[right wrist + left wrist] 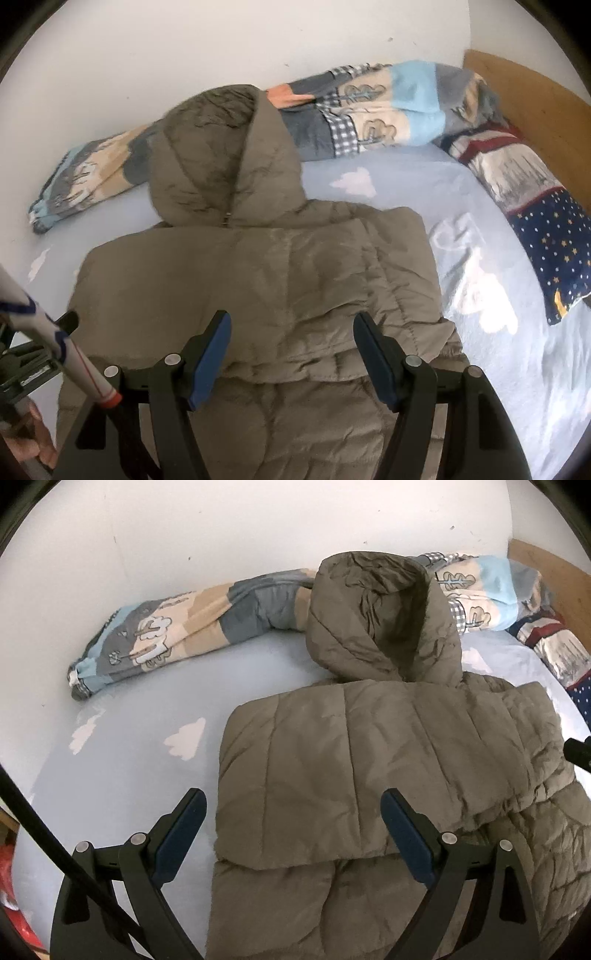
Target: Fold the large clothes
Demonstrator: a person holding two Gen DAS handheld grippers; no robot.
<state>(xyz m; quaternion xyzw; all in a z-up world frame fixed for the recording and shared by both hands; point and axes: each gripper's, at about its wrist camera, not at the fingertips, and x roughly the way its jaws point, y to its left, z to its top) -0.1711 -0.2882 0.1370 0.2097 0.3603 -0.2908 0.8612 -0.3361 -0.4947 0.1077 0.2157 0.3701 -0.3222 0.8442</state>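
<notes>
- The left gripper (pixel 293 814) stood wide apart above the near part of the jacket (pixel 369 760), its blue pads clear of the cloth and nothing pinched between them.
- The right gripper (pixel 291 332) was likewise released, its jaws spread over the folded jacket (pixel 280 273) and gripping nothing.
- In the right wrist view a hand (pixel 33 439) showed at the lower left edge, beside a white rod (pixel 62 347) with blue marks and a red tip.
- The jacket, an olive-brown quilted one, lay flat on the bed sheet (pixel 129 768), with both sleeves folded across the chest so that one broad panel crossed the body.
- Its hood (pixel 376 616) lay beyond the body toward the wall, open side up and leaning on the rolled blanket.
- A zip ran down the middle below the hood in the right wrist view.
- The sheet was pale blue with white cloud shapes.
- A rolled blanket (pixel 166 631), patterned in beige, grey and light blue with tree drawings, lay along the white wall (pixel 221 524) behind the jacket.
- A pillow (pixel 535 221) with dark blue starred cloth and red stripes lay at the right end of the bed, against a wooden headboard (pixel 535 96).
- A thin black cable (pixel 55 845) crossed the lower left of the left wrist view.
</notes>
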